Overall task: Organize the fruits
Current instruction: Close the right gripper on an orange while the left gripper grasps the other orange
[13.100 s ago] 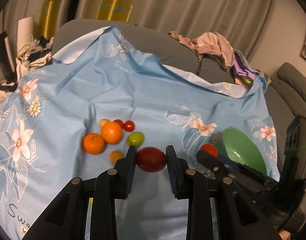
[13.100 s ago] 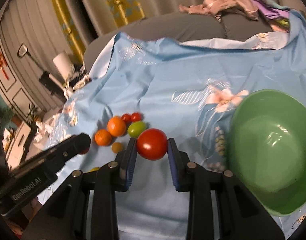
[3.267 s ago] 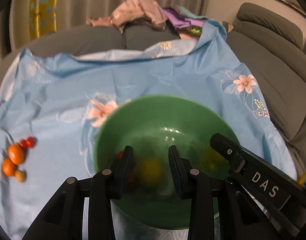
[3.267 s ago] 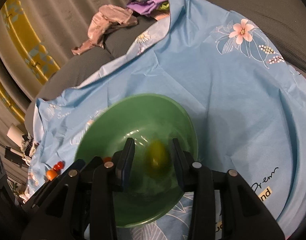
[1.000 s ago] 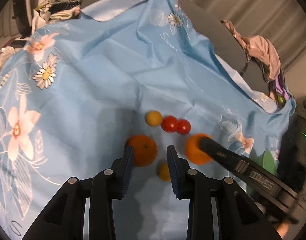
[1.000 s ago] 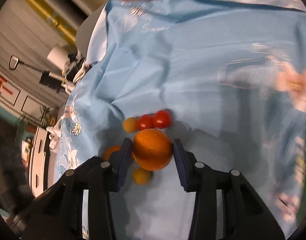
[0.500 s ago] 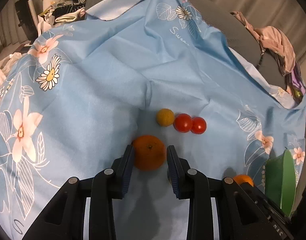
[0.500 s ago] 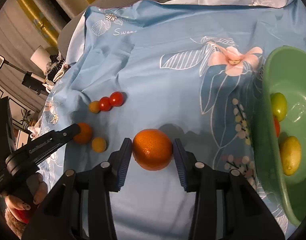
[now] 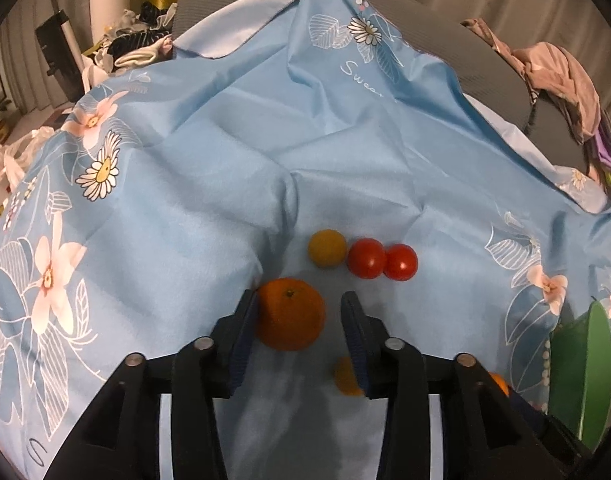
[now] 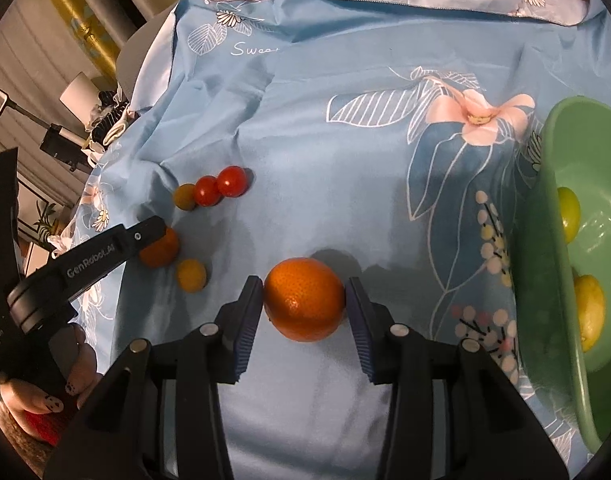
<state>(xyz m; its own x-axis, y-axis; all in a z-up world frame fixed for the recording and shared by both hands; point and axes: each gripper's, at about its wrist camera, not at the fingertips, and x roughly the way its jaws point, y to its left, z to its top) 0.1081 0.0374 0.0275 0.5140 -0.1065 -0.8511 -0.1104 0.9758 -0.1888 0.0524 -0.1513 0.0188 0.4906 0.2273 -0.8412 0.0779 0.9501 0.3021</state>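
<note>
2 tomatoes (image 9: 382,259) & yellow fruit (image 9: 326,247) just past left tool (image 9: 301,312).

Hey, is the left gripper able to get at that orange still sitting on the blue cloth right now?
Probably yes. The left gripper is open around the orange: one pad touches its left side, with a gap on the right. Nothing lies between them; a small yellow fruit sits beside the right finger.

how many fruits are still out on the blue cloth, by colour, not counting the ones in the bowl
orange: 2
red: 2
yellow: 2
total: 6 on the cloth; one orange sits between the right hand-held gripper fingers, lifted or not I cannot tell.
</note>
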